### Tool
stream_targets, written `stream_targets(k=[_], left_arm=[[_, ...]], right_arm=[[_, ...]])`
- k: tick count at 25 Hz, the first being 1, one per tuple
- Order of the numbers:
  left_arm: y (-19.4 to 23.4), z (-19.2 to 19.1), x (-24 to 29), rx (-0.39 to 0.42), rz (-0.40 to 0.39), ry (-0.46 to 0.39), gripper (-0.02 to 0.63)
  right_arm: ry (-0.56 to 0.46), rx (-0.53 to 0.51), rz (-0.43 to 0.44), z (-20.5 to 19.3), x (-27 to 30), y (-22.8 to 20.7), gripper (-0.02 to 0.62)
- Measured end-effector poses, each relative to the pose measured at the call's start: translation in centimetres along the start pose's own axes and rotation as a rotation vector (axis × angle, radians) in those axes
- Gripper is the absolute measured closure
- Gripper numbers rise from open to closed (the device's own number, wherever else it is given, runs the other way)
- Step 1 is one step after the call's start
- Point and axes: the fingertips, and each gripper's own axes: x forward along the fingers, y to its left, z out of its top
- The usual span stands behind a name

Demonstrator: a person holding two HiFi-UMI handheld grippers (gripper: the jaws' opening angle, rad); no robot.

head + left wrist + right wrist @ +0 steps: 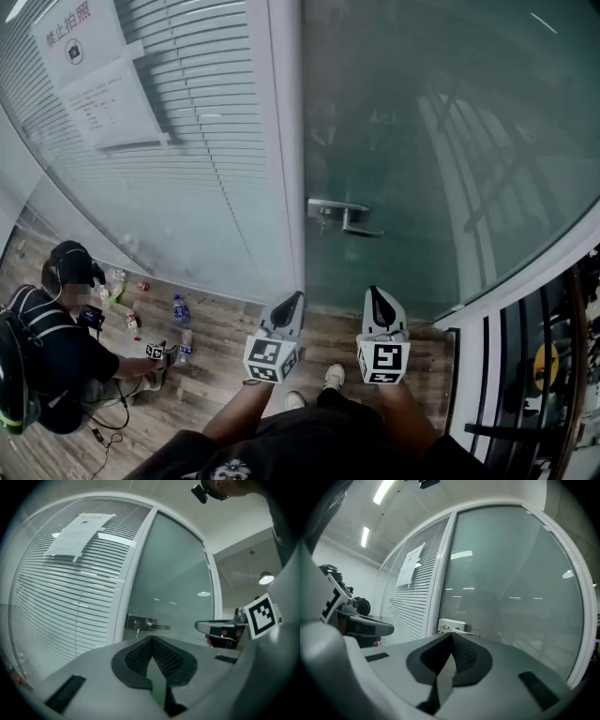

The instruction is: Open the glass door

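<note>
Left claw, right claw shut, empty, not at handle. Shut claw may slip off, bang glass door.

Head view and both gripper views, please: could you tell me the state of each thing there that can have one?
glass door: closed, flush with its frame.
door handle: level, not pressed, untouched.
left claw: shut, empty, short of the handle.
right claw: shut, empty, short of the handle.
blinds: lowered behind the side pane.
</note>
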Motion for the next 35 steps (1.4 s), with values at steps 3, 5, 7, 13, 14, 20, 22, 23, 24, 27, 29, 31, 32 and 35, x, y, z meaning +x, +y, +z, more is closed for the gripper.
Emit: stream_targets(k=[3,5,7,13,14,20,22,23,24,27,29,31,32,35], left_arm=[[-0.2,-0.2,2.4,-0.003,0.007,0.008,0.6],[-0.1,-0.3,3.9,-0.001,0.018,0.017,0.6],[0.2,-0.4,5.2,0.005,0.038,0.023,0.6],[1.1,-1.0,8.5,0.001,0.09,0.052,0.6],[1.2,-1.4,8.7,0.001,0.099,0.055,0.6],[2.0,-1.9,9.9,0.002,0.137,0.076,0.6],[2.0,-2.0,10.1,0.004,0.134,0.097,0.6],[2.2,-2.4,10.4,0.009,0.13,0.097,0.6],[2.5,-2.9,10.7,0.019,0.125,0.09,0.6],[3.2,-3.6,11.7,0.038,0.108,0.084,0.6],[3.8,-3.8,12.3,0.033,0.1,0.089,0.6],[4.4,-3.9,12.8,0.027,0.091,0.091,0.6],[4.6,-3.9,13.1,0.025,0.085,0.093,0.6],[5.2,-4.2,13.8,0.016,0.069,0.1,0.6]], right_arm=[[0.027,-0.019,0.061,-0.2,2.4,-1.4,0.578],[0.053,-0.048,0.112,-0.2,4.4,-2.0,0.578],[0.078,-0.088,0.18,0.2,6.4,-2.1,0.577],[0.153,-0.306,0.35,0.6,10.8,-2.8,0.506],[0.169,-0.363,0.377,0.5,11.3,-2.9,0.481],[0.342,-0.736,0.535,-1.9,14.2,-2.6,0.42],[0.381,-0.848,0.547,-2.8,15.1,-2.7,0.42],[0.398,-0.885,0.553,-3.3,15.5,-2.6,0.42],[0.419,-0.906,0.565,-3.8,15.8,-2.5,0.42],[0.503,-0.931,0.614,-5.4,16.5,-2.1,0.42],[0.556,-0.965,0.633,-6.8,17.0,-1.8,0.42],[0.597,-0.986,0.653,-8.1,17.5,-1.6,0.42],[0.62,-0.989,0.668,-8.5,17.6,-1.5,0.42],[0.671,-1.008,0.695,-9.5,18.1,-1.3,0.436]])
